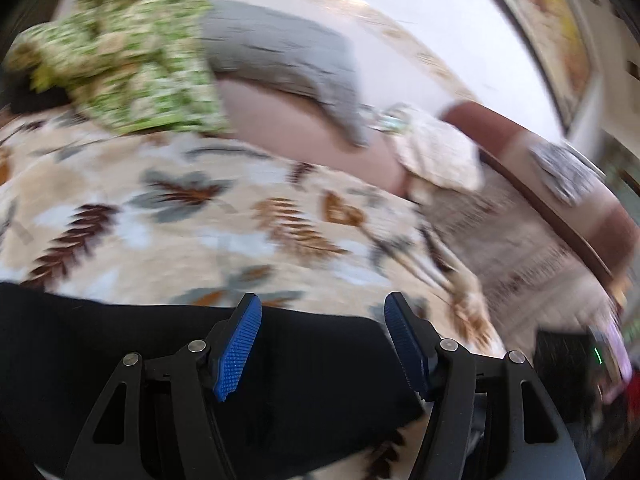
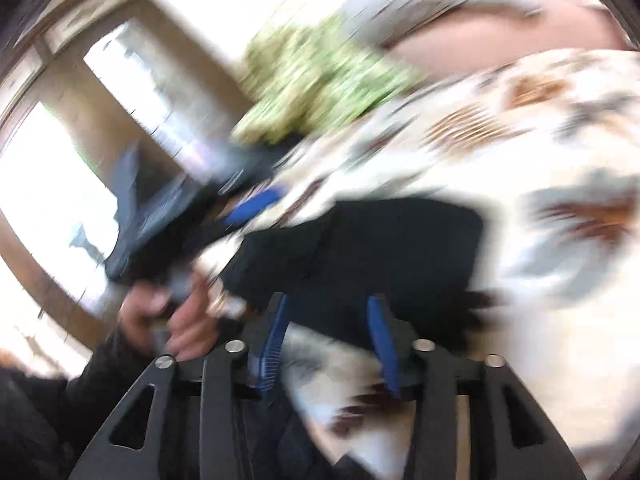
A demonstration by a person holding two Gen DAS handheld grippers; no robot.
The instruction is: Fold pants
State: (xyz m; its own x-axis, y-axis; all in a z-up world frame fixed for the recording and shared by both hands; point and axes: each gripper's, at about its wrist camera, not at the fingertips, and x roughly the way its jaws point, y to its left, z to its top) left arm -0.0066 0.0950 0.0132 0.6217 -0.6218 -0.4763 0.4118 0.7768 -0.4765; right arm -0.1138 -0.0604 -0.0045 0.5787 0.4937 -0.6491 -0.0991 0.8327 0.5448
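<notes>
black pants (image 1: 160,344) on a cream bedspread (image 1: 200,208) patterned with brown and grey-blue leaves; green-and-white floral cloth (image 1: 132,64); plain grey pillow (image 1: 280,56); blue ribbed pads (image 1: 236,356) on black tools.

The left gripper (image 1: 322,340) is seen with its blue-padded fingers (image 1: 236,354) spread apart and nothing caught between them. Beneath them black pants (image 1: 120,344) are laid flat on a leaf-patterned bedspread (image 1: 192,208), whose cream ground is marked with brown and grey leaves. Farther back a green floral garment (image 1: 132,60) is heaped beside a grey cloth (image 1: 280,56), which is draped over a pinkish cushion (image 1: 296,124). The whole picture is smeared by motion blur.
</notes>
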